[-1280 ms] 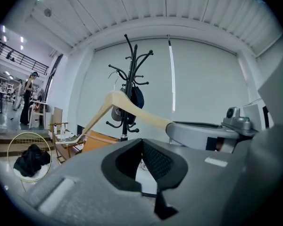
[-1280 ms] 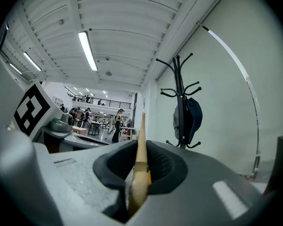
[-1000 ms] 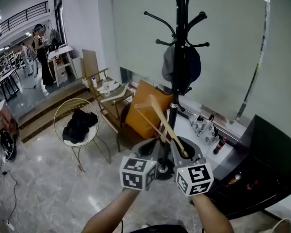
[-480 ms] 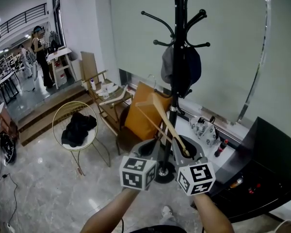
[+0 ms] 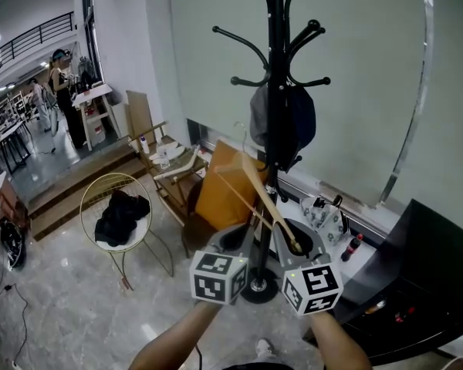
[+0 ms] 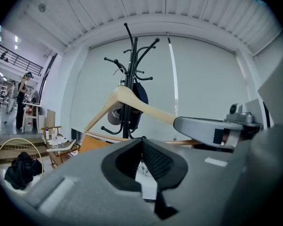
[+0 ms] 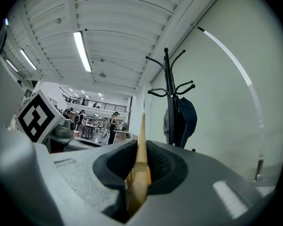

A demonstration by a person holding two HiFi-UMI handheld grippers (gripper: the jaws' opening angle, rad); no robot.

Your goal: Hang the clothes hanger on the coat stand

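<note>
gold wire forms the round chair (image 5: 83,209) far left, with a dark garment (image 5: 122,209) heaped on its seat. next along, the left gripper (image 6: 142,141) has its jaws pressed together with nothing between the pads. the hanger's thin lower bar runs just behind their tips, and it is hard to say whether it touches them.

the wooden clothes hanger (image 5: 268,203) slants up and away between the two grippers, off the stand, its top end in front of an orange panel (image 5: 220,191). the black coat stand (image 5: 275,68) rises just beyond it, with a dark cap (image 5: 287,116) already on a lower peg and the upper pegs bare.

the right gripper (image 7: 140,147) is clamped on the lower end of one hanger arm, so the whole hanger stands out from that single hold.

as a judgement, the hanger is light and stiff but smooth, and held at its tip it can swing or twist in the pads. a second hold nearer the neck, below the hook, would steady it for guiding the hook over a peg.
</note>
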